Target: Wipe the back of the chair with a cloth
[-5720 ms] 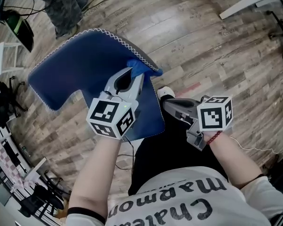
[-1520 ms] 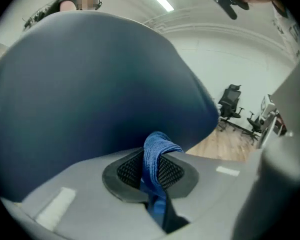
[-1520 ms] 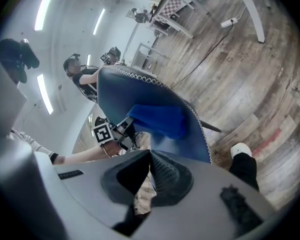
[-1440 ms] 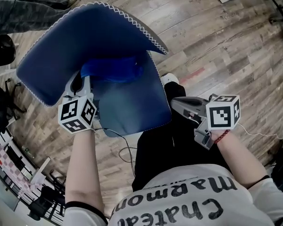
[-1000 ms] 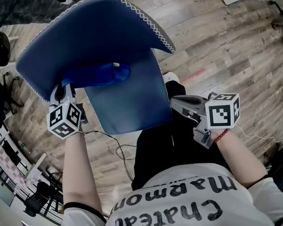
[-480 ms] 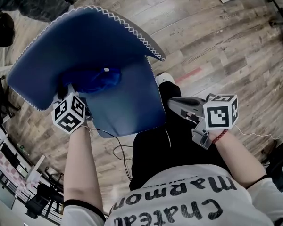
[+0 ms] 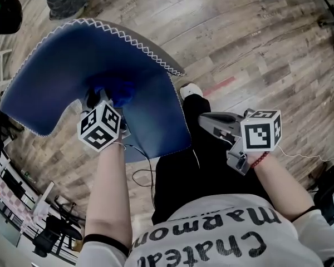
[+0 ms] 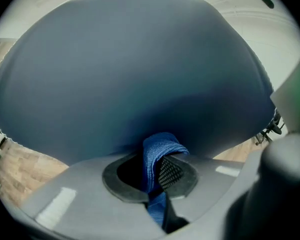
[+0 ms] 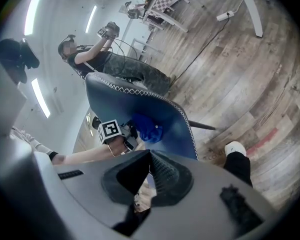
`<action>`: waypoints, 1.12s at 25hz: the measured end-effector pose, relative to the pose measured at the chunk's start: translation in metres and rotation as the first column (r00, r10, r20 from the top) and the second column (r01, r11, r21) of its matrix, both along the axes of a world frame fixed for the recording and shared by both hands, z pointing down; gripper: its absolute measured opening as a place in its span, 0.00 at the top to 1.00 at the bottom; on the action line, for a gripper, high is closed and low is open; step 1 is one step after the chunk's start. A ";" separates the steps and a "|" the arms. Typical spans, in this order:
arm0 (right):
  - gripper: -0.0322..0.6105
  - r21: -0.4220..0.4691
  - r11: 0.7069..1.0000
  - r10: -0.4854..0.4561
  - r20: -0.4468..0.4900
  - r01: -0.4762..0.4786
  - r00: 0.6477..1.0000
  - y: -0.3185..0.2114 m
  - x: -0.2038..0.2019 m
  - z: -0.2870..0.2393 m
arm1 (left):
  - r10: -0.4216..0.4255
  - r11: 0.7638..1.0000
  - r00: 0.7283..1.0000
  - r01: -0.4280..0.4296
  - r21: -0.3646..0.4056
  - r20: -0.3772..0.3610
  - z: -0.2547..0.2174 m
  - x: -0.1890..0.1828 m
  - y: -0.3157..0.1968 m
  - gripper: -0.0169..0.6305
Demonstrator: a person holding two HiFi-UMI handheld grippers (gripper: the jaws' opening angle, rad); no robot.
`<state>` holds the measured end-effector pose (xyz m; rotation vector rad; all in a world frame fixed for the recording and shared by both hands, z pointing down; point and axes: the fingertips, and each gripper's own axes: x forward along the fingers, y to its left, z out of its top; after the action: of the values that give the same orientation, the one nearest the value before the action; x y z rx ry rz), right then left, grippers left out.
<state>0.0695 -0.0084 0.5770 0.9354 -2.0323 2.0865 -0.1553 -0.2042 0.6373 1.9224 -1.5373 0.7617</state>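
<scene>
The head camera is looking steeply down over the person's shirt (image 7: 211, 232). From a middle distance it is taking in the blue chair back (image 7: 72, 60), the wooden floor (image 7: 256, 49) and both grippers. The left gripper (image 7: 107, 100) is carrying a camera that is looking along its jaws from very close, so the chair back is filling nearly its whole frame. The right gripper (image 7: 207, 121) is carrying a camera that is facing sideways from lower down. It is looking across at the chair from farther off, with a second person (image 9: 97, 59) behind it. The head and right gripper views are sharing the left gripper, a white shoe (image 7: 189, 89) and the floor. All 3 are sharing the chair back and the blue cloth (image 7: 121, 90).
</scene>
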 end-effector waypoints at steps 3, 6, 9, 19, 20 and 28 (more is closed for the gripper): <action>0.93 -0.007 1.000 0.014 0.000 -0.014 1.000 0.005 0.011 0.006 | 0.034 0.999 0.999 -0.034 -0.015 -0.025 0.006 0.026 0.007 0.92; 0.93 -0.011 1.000 0.021 0.002 -0.021 1.000 0.005 0.021 0.008 | 0.095 0.995 0.994 -0.096 -0.028 -0.052 0.011 0.056 0.011 0.92; 0.93 -0.007 0.999 0.031 0.001 -0.031 1.000 0.001 0.032 0.009 | 0.108 0.993 0.991 -0.112 -0.042 -0.084 0.016 0.080 0.014 0.92; 0.93 -0.004 0.999 0.042 0.008 -0.042 0.999 0.001 0.046 0.007 | 0.273 0.956 0.945 -0.288 -0.059 -0.180 0.008 0.158 0.039 0.92; 0.93 0.000 0.999 0.043 0.009 -0.043 0.999 0.001 0.049 0.002 | 0.273 0.955 0.944 -0.289 -0.062 -0.187 0.005 0.164 0.042 0.92; 0.93 -0.009 1.000 0.020 -0.014 -0.020 1.000 0.006 0.057 0.019 | 0.254 0.962 0.944 -0.270 -0.049 -0.212 0.021 0.160 0.038 0.92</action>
<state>0.1269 -0.0029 0.5955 0.9705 -2.0129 2.0917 0.0043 -0.1657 0.6583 2.1006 -1.1271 0.6968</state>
